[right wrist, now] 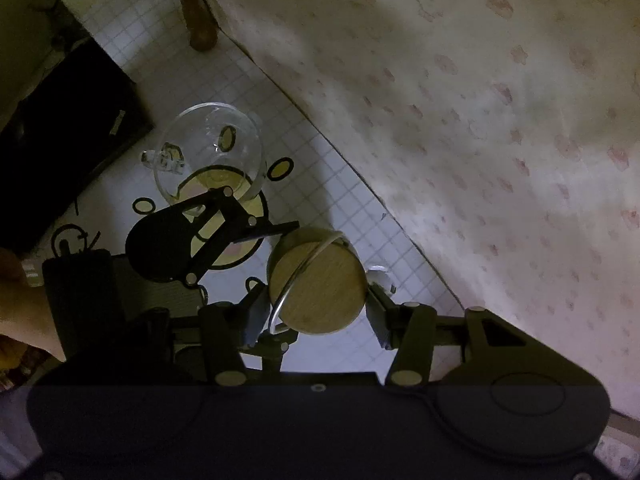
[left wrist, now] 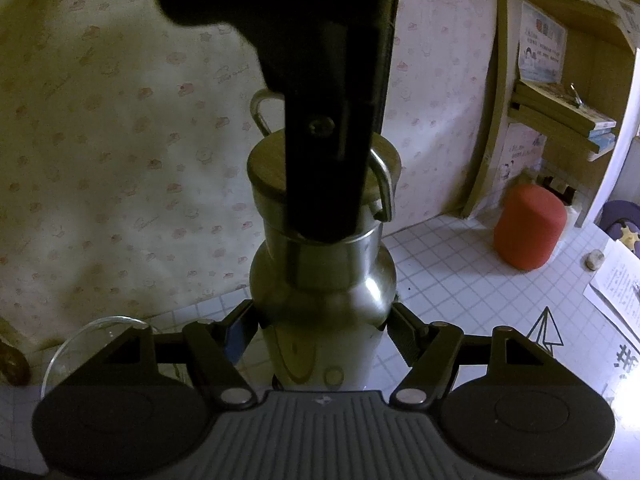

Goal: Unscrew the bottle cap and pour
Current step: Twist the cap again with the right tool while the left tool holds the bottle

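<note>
I am holding the steel bottle [left wrist: 320, 320] upright on the gridded table [left wrist: 460, 264] with the left gripper [left wrist: 320, 320], its jaws clamped on the body just below the shoulder. I am bringing the right gripper [right wrist: 318, 300] down over the wood-topped cap [right wrist: 318, 280]; its jaws are flanking the cap's rim, but I cannot tell whether they are gripping. I am expecting polished metal to be slippery and rigid, so the cap's edge, clear of the wire loop [right wrist: 296, 276], looks like the best hold. The glass cup [right wrist: 210, 156] is standing near and appears empty; the bottle's contents are hidden.
</note>
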Action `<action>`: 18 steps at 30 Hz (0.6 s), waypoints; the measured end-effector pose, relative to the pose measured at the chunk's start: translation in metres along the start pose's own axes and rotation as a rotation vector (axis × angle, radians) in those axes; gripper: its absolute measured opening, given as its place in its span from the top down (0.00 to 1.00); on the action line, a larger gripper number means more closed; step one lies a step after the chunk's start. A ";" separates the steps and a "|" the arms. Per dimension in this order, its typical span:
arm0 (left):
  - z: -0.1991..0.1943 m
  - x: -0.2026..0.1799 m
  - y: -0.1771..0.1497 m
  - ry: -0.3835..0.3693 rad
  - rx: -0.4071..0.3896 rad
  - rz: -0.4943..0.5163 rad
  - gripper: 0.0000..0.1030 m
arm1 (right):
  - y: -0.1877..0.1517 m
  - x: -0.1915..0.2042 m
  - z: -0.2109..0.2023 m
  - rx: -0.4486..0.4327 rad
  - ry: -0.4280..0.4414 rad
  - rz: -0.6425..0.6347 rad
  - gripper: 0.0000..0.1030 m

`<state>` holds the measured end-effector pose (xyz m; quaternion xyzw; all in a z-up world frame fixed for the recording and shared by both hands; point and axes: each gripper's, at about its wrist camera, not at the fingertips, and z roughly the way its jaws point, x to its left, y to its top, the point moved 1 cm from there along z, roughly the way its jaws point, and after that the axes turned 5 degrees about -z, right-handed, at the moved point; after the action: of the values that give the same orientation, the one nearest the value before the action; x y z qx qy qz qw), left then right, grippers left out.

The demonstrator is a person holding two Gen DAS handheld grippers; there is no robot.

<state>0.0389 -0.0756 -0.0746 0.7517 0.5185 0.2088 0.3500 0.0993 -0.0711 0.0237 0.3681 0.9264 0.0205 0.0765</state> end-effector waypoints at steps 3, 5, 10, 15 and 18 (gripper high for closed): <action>0.001 -0.003 -0.001 0.002 0.001 -0.002 0.33 | 0.001 -0.007 -0.001 0.004 0.033 0.099 0.39; 0.002 -0.002 -0.002 -0.002 0.001 0.000 0.33 | 0.001 -0.013 -0.001 -0.003 0.049 0.190 0.38; 0.003 -0.006 -0.004 -0.001 0.002 0.000 0.33 | 0.001 -0.023 0.006 0.013 0.060 0.394 0.37; 0.003 -0.007 -0.005 -0.001 0.003 0.001 0.33 | 0.003 -0.023 0.011 0.022 0.021 0.400 0.47; 0.004 -0.008 -0.005 -0.001 0.002 0.001 0.33 | 0.004 -0.027 0.011 0.022 0.035 0.373 0.47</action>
<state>0.0353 -0.0836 -0.0803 0.7526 0.5181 0.2080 0.3492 0.1226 -0.0871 0.0169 0.5339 0.8434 0.0305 0.0510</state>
